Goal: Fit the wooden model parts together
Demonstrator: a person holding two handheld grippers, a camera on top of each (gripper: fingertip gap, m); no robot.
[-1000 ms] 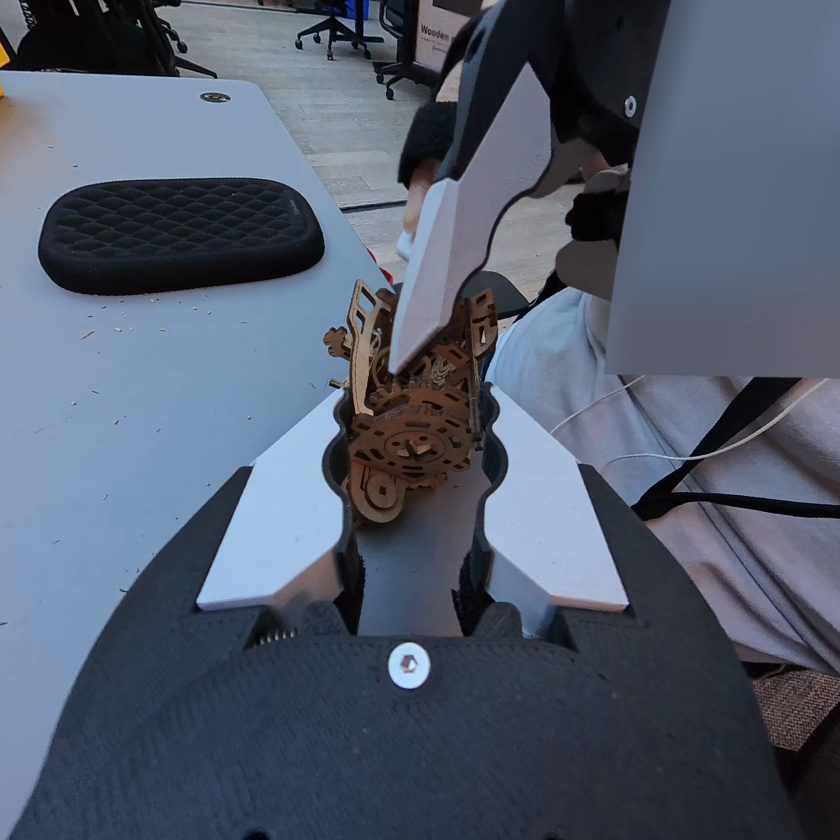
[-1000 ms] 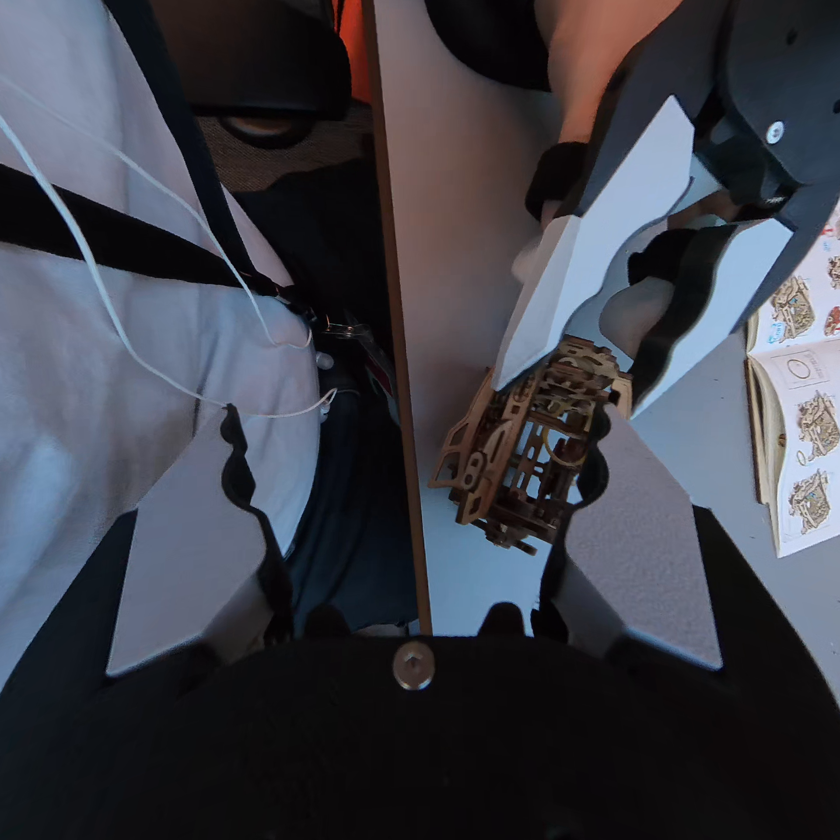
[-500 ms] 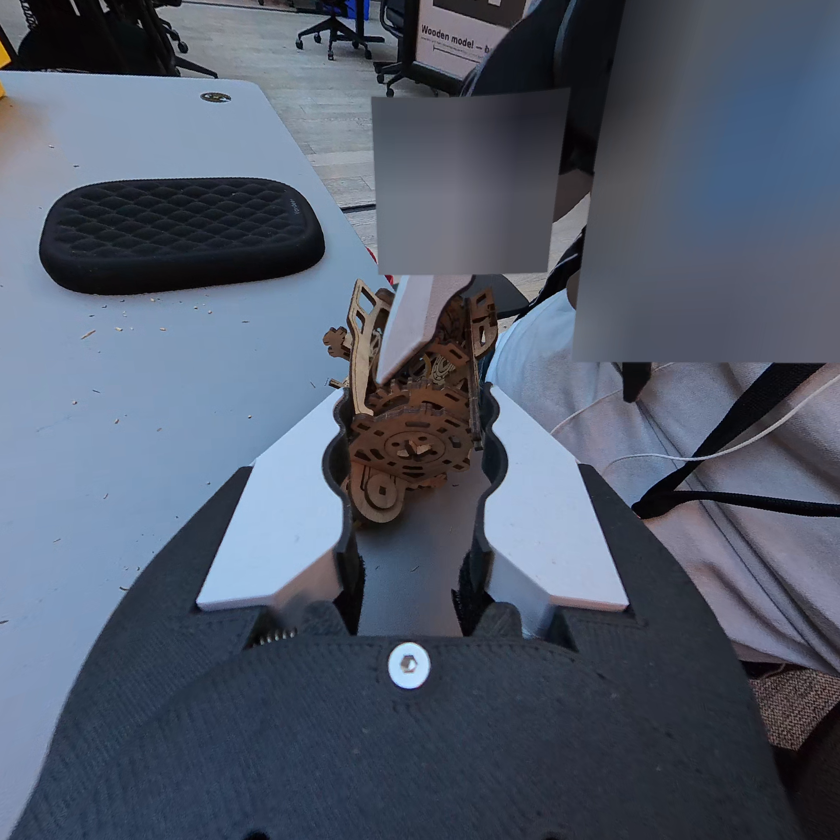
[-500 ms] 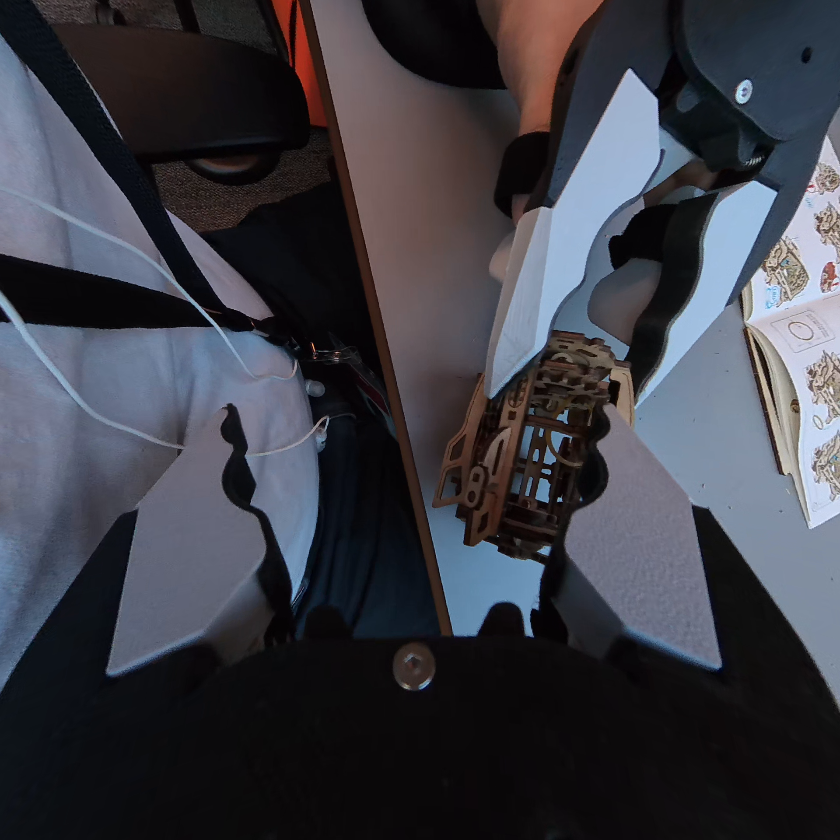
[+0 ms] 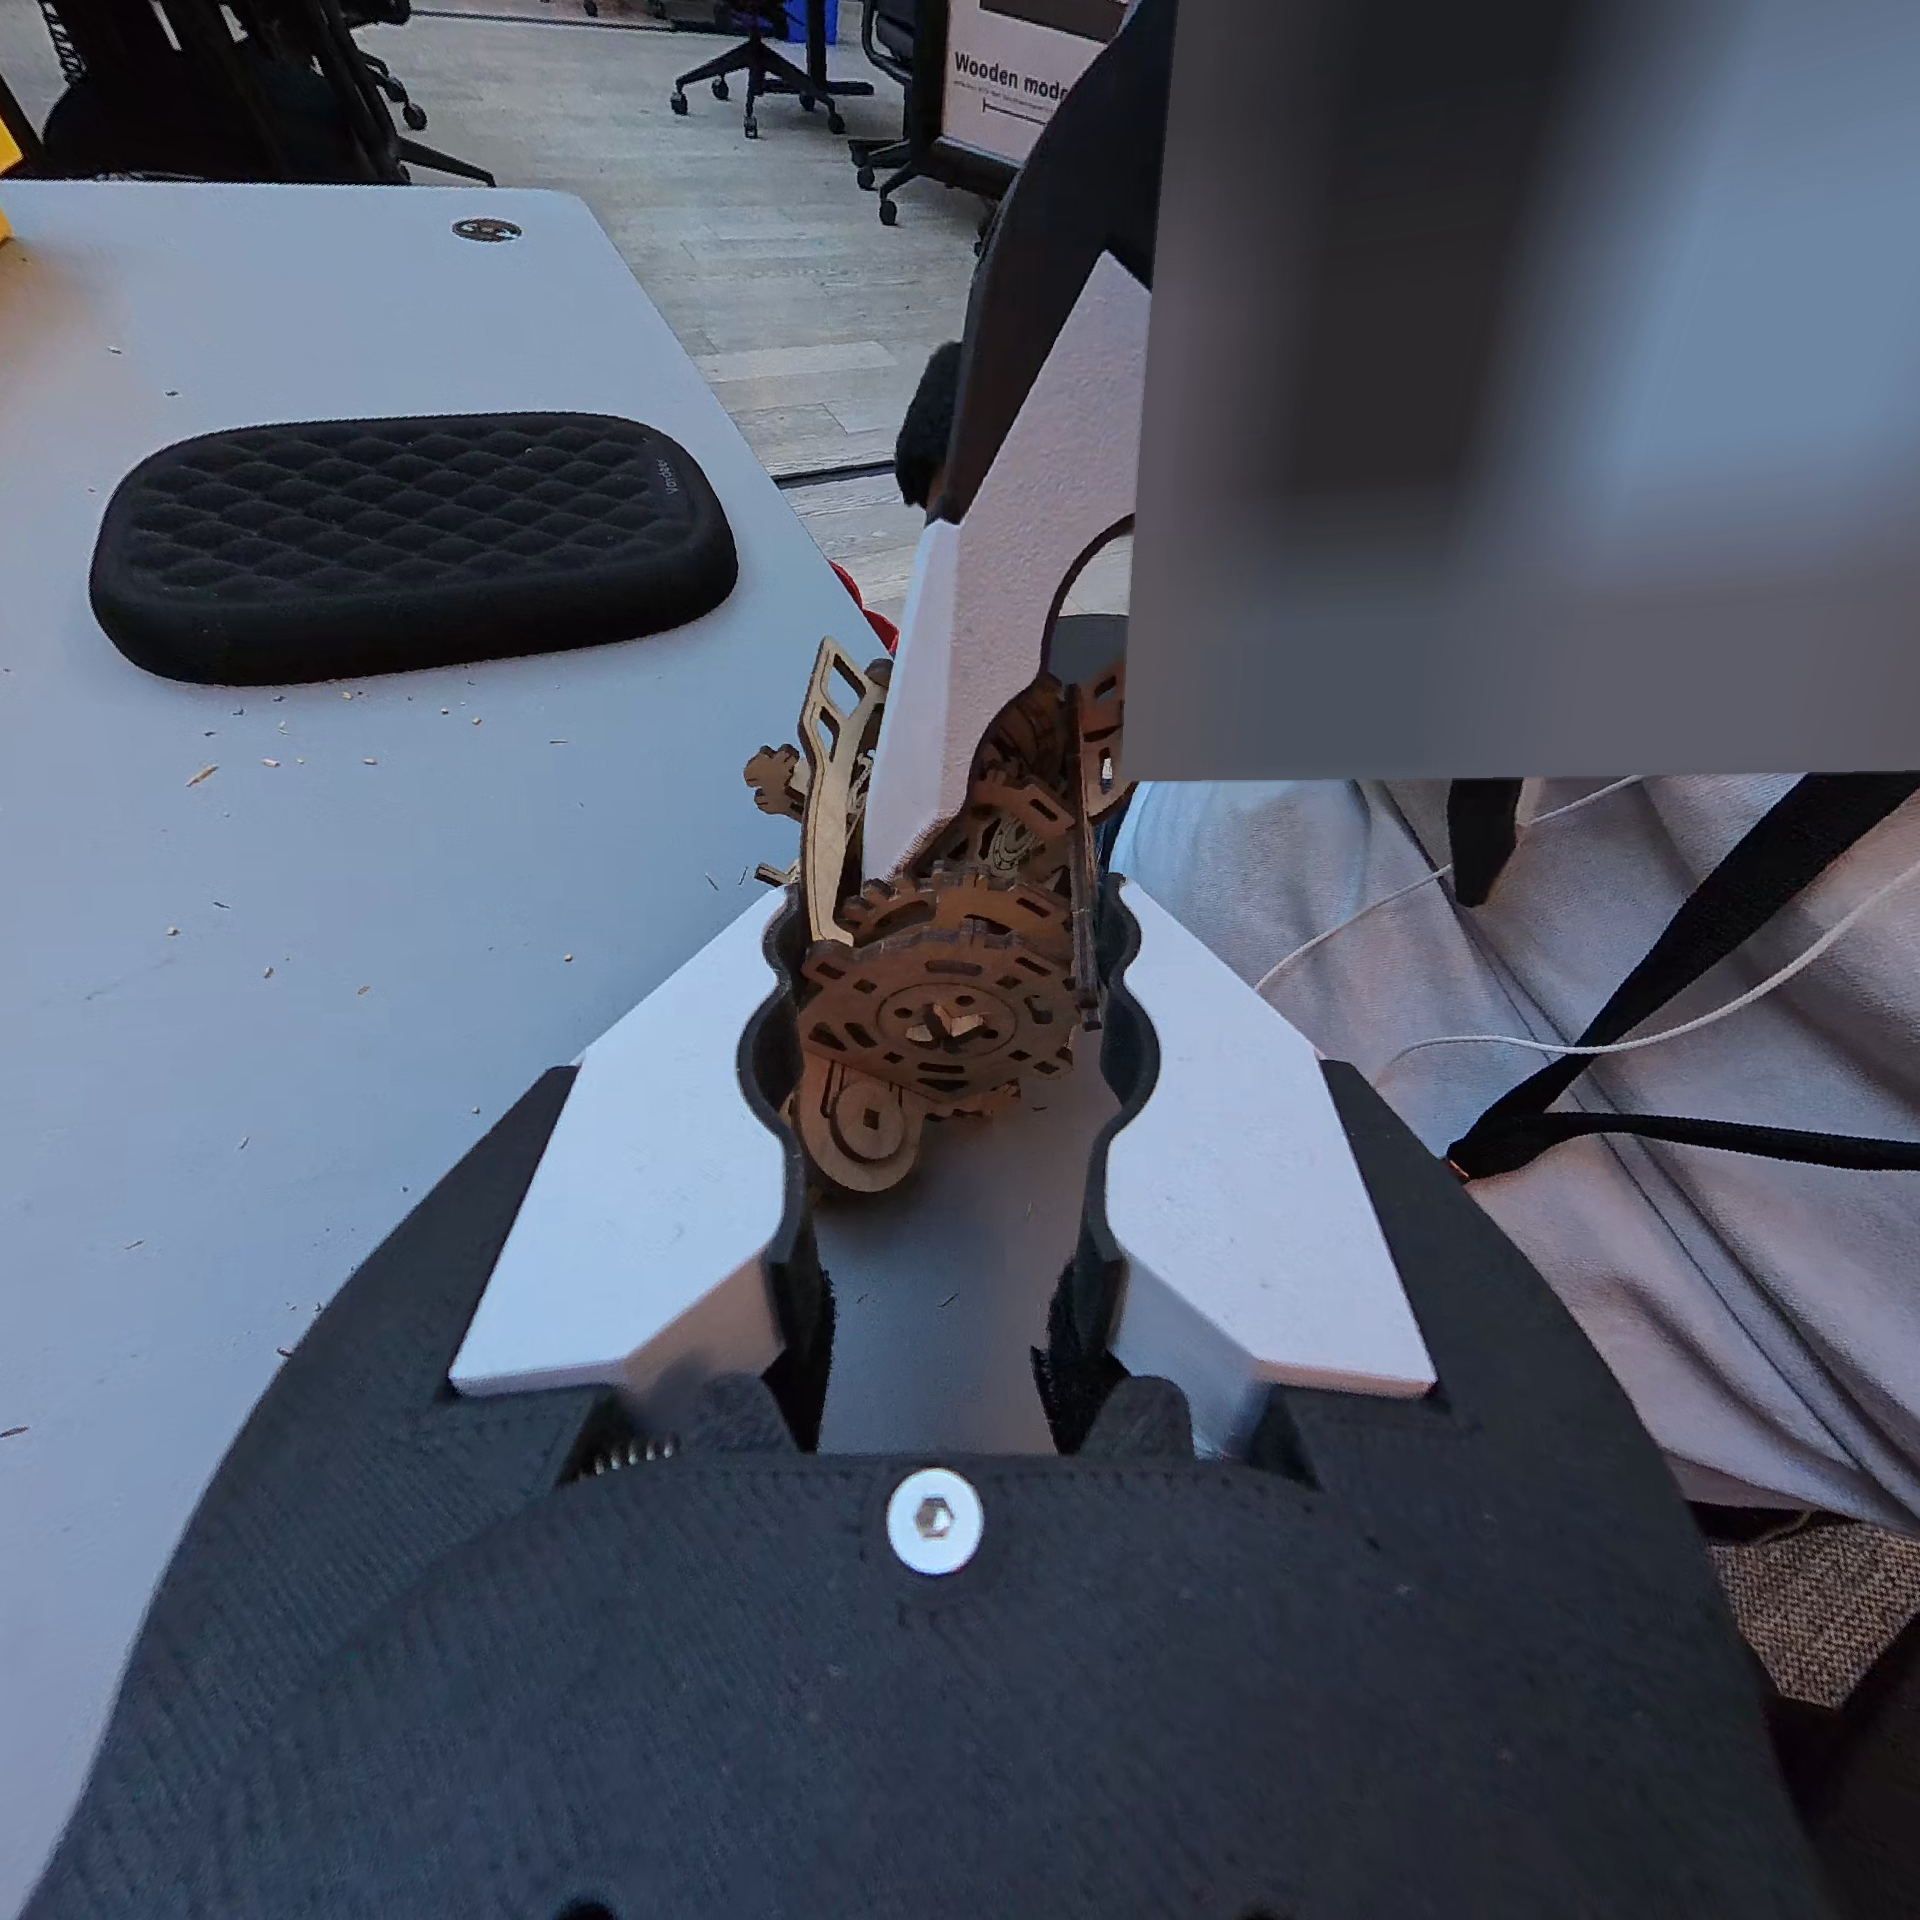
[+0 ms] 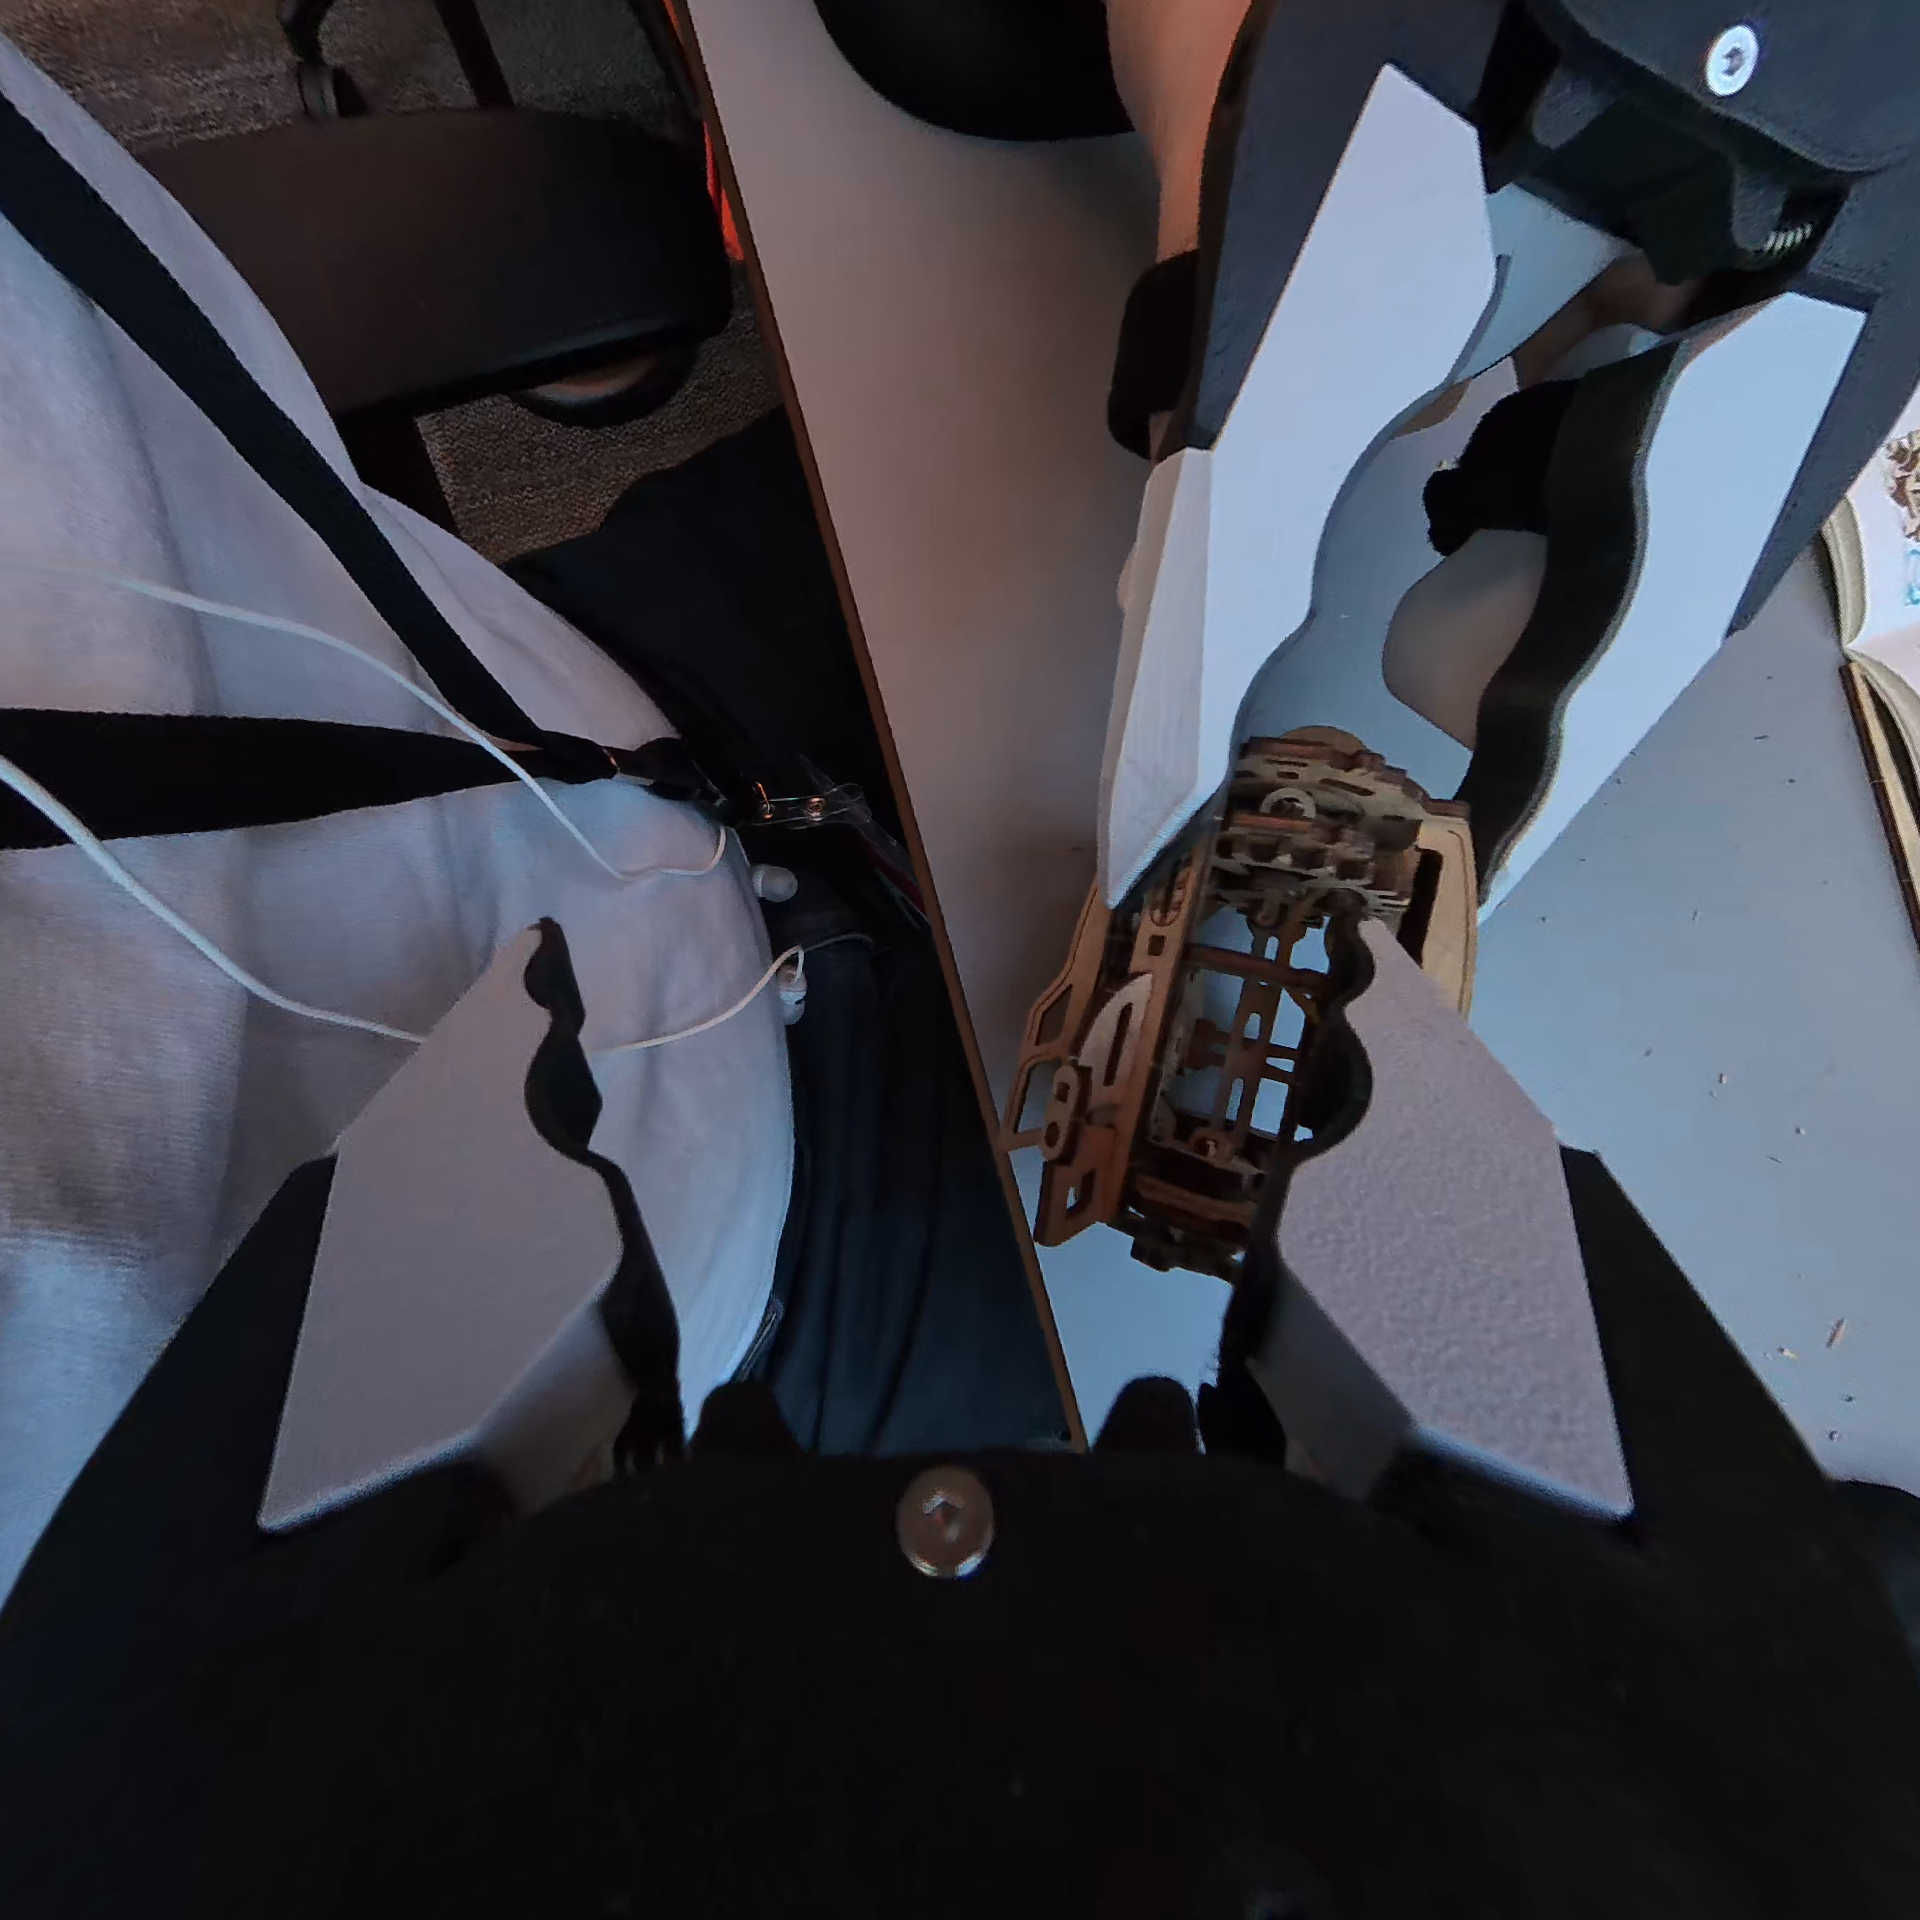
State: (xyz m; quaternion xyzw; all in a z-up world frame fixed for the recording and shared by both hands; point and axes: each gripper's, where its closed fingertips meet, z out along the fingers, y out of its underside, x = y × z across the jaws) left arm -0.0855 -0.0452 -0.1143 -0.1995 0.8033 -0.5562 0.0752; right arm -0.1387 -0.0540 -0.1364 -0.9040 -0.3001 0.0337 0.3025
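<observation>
A brown laser-cut wooden model [image 5: 935, 1018] with gears sits clamped between the fingers of my left gripper [image 5: 945, 914], just above the grey table's edge. In the right wrist view the model [image 6: 1195, 1039] is held from above by the left gripper [image 6: 1299, 883]. My right gripper [image 6: 951, 935] is wide open and empty. Its right finger [image 6: 1434, 1195] lies against the model's side, and its left finger [image 6: 468, 1195] hangs over the person's lap. In the left wrist view that white finger [image 5: 977, 623] comes down from above into the top of the model.
A black quilted pad [image 5: 410, 540] lies on the grey table [image 5: 312, 987], with wood crumbs scattered around it. An open instruction booklet [image 6: 1881, 644] lies at the right. The table edge [image 6: 883, 727] runs beside the person's lap, which has white cables across it. Office chairs stand far behind.
My right gripper has turned and its finger now stands steeper against the model. The model has tilted slightly in the left gripper, which stays shut on it.
</observation>
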